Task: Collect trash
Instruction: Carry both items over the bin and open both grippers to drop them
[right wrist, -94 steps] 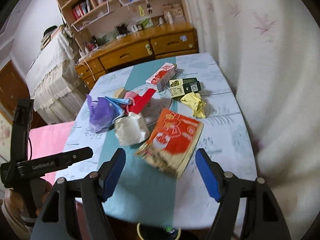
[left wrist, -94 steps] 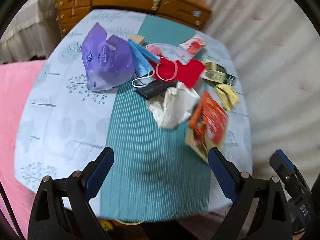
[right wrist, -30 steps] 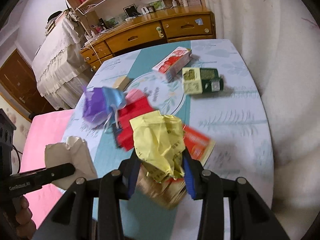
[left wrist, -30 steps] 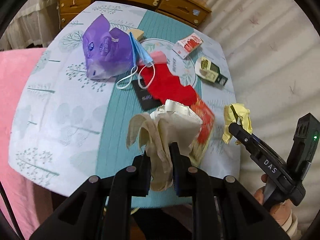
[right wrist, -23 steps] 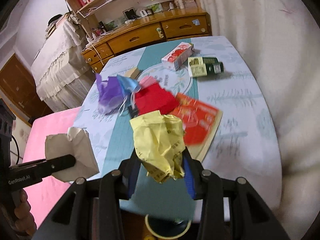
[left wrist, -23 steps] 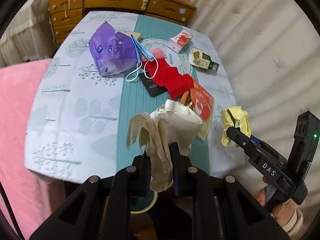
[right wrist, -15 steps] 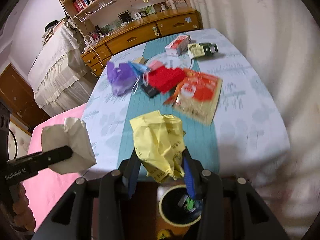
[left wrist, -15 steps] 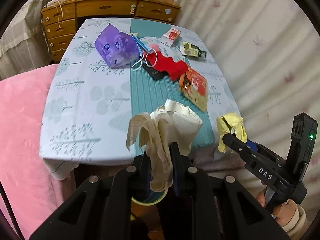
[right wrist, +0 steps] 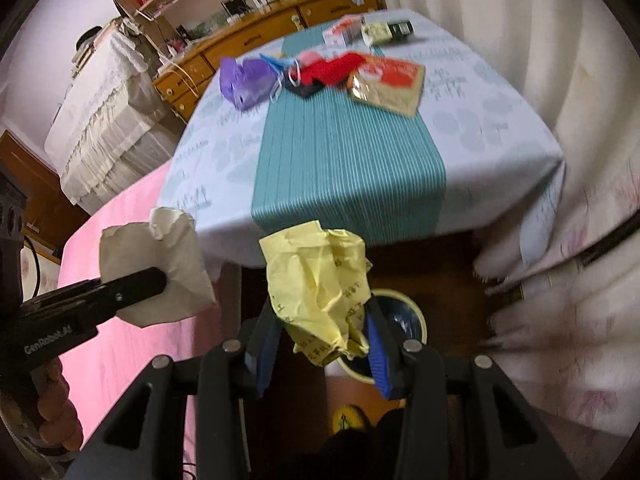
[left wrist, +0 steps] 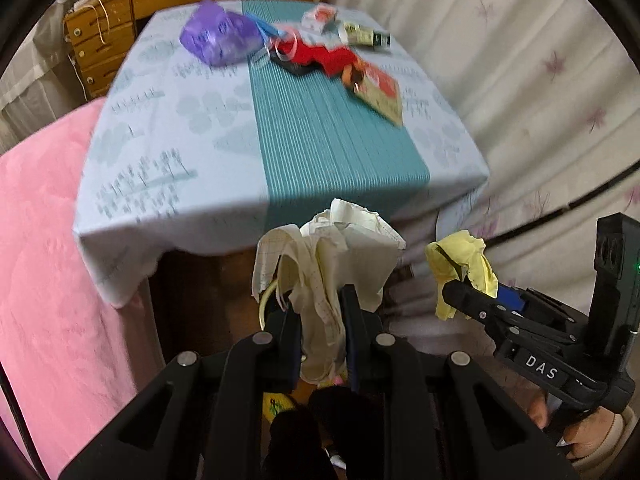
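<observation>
Left gripper (left wrist: 320, 320): our jaws are nearly closed, pinching the crumpled off-white paper (left wrist: 332, 256) by its lower folds.
Right gripper (right wrist: 320, 344): our jaws stand partly apart, clamped on the yellow paper wad (right wrist: 320, 292).
Where the trash is: both wads hang in the air off the near edge of the table (right wrist: 500, 152); the bin (right wrist: 416, 320) sits on the floor below, mostly hidden by the yellow wad.
Doing the step well: we judge each wad should be centred over the bin's mouth before we let go, one at a time, since light paper drifts.
Paper: thin, creased, springy; the yellow sheet carries small print.
Bin: round, pale rim, dark inside.
Left on the table: a soft purple plastic bag (right wrist: 246, 76), a glossy orange-red packet (right wrist: 388, 80), small cartons (right wrist: 348, 32).
</observation>
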Motion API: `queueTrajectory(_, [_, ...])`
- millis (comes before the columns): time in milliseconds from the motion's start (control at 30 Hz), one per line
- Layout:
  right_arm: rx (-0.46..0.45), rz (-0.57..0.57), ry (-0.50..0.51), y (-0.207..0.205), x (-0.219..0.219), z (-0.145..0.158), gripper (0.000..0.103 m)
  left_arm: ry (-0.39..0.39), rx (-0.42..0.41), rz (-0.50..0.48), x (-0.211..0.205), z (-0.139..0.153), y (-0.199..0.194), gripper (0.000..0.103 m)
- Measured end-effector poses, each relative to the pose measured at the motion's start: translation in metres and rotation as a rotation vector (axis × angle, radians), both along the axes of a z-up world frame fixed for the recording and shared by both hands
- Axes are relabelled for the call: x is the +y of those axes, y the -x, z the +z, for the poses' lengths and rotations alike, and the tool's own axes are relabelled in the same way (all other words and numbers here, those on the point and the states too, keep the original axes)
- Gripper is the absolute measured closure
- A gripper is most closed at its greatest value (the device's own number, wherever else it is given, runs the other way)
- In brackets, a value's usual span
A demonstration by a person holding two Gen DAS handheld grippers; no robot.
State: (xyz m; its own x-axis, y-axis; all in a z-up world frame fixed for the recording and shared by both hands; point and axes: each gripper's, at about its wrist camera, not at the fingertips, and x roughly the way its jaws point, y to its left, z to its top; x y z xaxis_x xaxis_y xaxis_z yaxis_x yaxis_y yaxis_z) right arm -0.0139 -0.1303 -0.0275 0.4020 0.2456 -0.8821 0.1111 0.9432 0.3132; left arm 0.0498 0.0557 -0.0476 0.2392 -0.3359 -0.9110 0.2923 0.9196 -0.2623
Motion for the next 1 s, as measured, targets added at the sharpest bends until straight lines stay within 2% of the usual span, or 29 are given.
queueTrajectory(100, [0.042, -0.003, -0.017, 0.009, -0.005, -0.026, 0.064, -0.022, 0.020, -0.012, -0.011, -0.026, 0.010, 0.088])
queueTrajectory(200, [0.090, -0.005, -0.024, 0.011, -0.010, -0.066, 0.064, -0.029, 0.039, -0.029, -0.025, -0.070, 0.016, 0.088])
queueTrajectory(400, [0.197, -0.041, -0.029, 0.008, -0.025, -0.180, 0.064, -0.048, 0.090, -0.005, -0.050, -0.177, 0.015, 0.088])
queueTrajectory(533, [0.238, -0.063, -0.043, 0.008, -0.033, -0.249, 0.064, -0.077, 0.136, 0.031, -0.060, -0.254, 0.009, 0.087])
queueTrajectory(667, [0.261, -0.073, -0.061, 0.006, -0.041, -0.316, 0.063, -0.103, 0.150, 0.035, -0.065, -0.316, 0.005, 0.087])
queueTrajectory(833, [0.270, -0.059, -0.060, -0.001, -0.039, -0.382, 0.063, -0.130, 0.159, 0.048, -0.063, -0.376, 0.001, 0.085])
queueTrajectory(1000, [0.269, -0.053, -0.053, -0.004, -0.031, -0.422, 0.061, -0.151, 0.168, 0.059, -0.059, -0.412, 0.001, 0.078])
